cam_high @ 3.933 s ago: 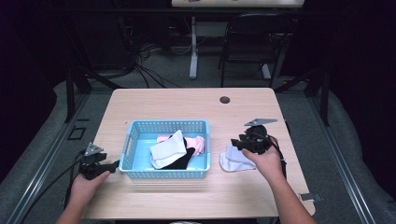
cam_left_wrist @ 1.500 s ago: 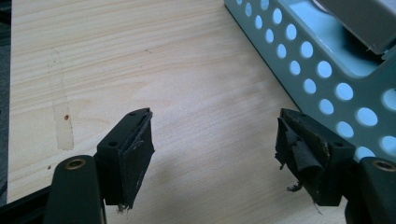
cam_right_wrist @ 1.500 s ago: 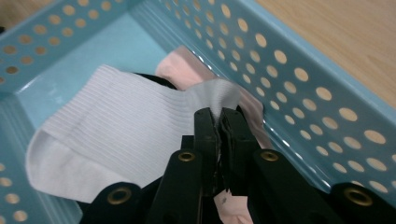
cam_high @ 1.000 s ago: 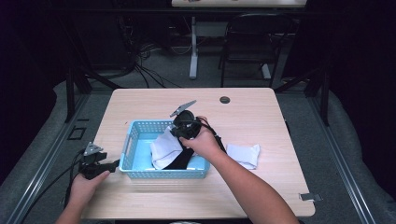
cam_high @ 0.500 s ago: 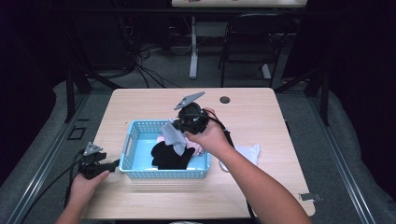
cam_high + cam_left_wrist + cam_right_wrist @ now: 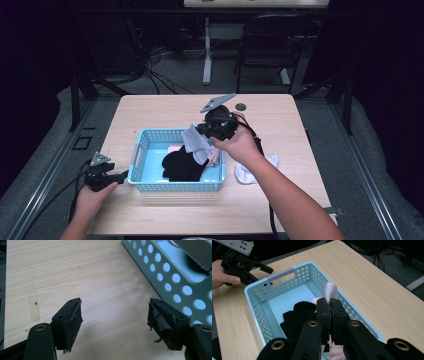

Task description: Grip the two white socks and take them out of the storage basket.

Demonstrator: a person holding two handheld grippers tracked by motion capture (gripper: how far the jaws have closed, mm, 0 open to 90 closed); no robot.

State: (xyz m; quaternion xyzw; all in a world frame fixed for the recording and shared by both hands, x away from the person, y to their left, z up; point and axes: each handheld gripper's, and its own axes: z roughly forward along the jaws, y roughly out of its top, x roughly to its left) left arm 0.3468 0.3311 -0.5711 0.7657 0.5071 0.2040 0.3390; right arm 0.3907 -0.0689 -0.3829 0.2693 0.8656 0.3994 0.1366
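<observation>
High view shows one light blue perforated basket [image 6: 145, 150] left of centre on the tabletop [image 6: 280, 125]. It holds one black garment [image 6: 181, 167] and a pink one [image 6: 175, 149] that is mostly covered. The right gripper [image 6: 201, 131] hangs over the basket's far right part, its jaws pressed together on one grey-white cloth [image 6: 196, 142] that dangles into the basket. One white sock [image 6: 250, 172] lies on the tabletop just right of the basket. The left gripper [image 6: 121, 175] rests near the basket's left end with its jaws set wide apart and nothing between them. A small dark disc [image 6: 241, 106] sits at the far edge. No writing is readable.
</observation>
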